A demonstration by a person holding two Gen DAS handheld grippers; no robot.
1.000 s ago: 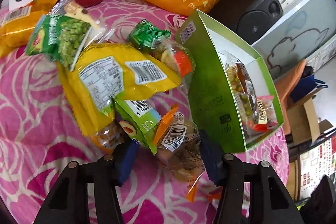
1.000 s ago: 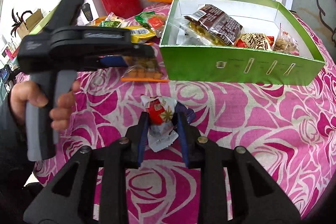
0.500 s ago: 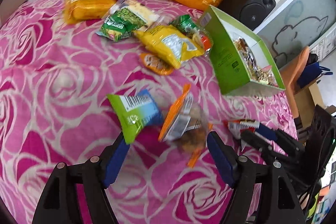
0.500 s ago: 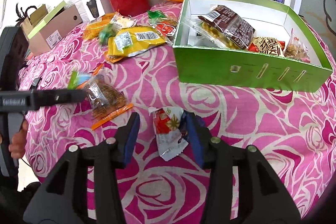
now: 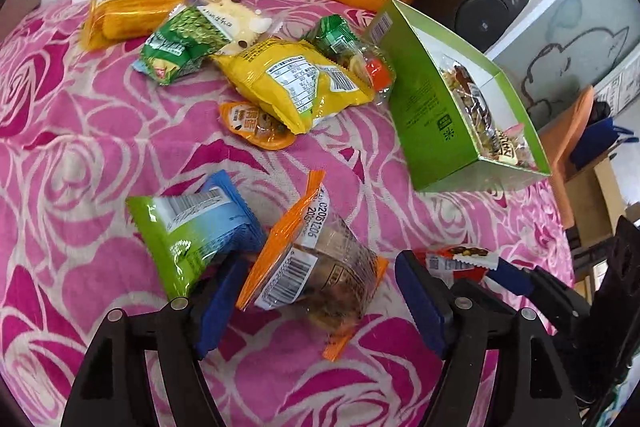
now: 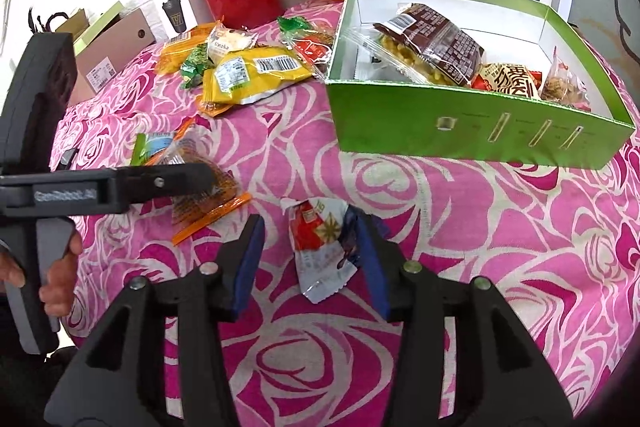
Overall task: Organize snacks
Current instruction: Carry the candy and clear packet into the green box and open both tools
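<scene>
Two open hand-held grippers over loose snacks

We see the left hand-held gripper [image 5: 316, 301] released around an orange-edged clear packet [image 5: 316, 267], and the right hand-held gripper [image 6: 310, 261] released around a red-and-white packet [image 6: 322, 247], both on the bench [image 6: 500, 247] near the green box [image 6: 460, 123].

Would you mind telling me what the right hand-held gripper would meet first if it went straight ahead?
Probably the red and white snack packet lying between the open jaws of the right hand-held gripper; beyond it lies bare pink tablecloth.

red-white packet [image 6: 320, 239] between spread fingers [image 6: 248, 263] (tabletop)
</scene>
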